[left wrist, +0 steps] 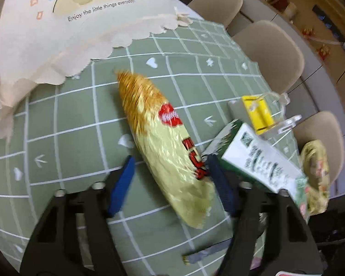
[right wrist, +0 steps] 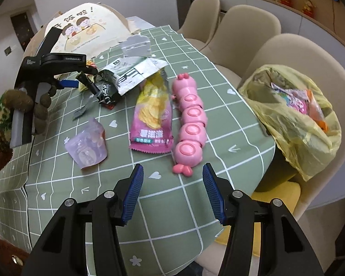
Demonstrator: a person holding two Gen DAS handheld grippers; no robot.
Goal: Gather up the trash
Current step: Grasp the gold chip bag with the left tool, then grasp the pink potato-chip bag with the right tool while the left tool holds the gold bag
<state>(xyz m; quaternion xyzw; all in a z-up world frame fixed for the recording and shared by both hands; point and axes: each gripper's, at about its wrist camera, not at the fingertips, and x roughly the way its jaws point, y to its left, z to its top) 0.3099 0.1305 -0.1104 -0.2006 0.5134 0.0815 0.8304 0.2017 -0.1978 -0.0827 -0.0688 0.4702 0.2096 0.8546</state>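
**Two claws working over scattered wrappers**

Two claws are hovering over the green checked desk [right wrist: 184, 207]. The left claw [left wrist: 170, 179], jaws spread wide and gripping nothing, is straddling the near end of a yellow foil bag [left wrist: 163, 142], which is lying between its fingers and stretching away ahead. Just right of that claw a green-and-white carton [left wrist: 262, 161] is lying. The right claw [right wrist: 172, 193] is also gaping and empty, with a pink chip bag [right wrist: 153, 117] ahead, a pink caterpillar toy [right wrist: 190, 124] just right of it, and a lilac wrapper [right wrist: 87, 142] ahead to the left. Far right, the yellow-lined bin [right wrist: 296, 126] is waiting. Foil bags are probably being light, crinkly and slippery, so pinching a flat crimped end looks safest.
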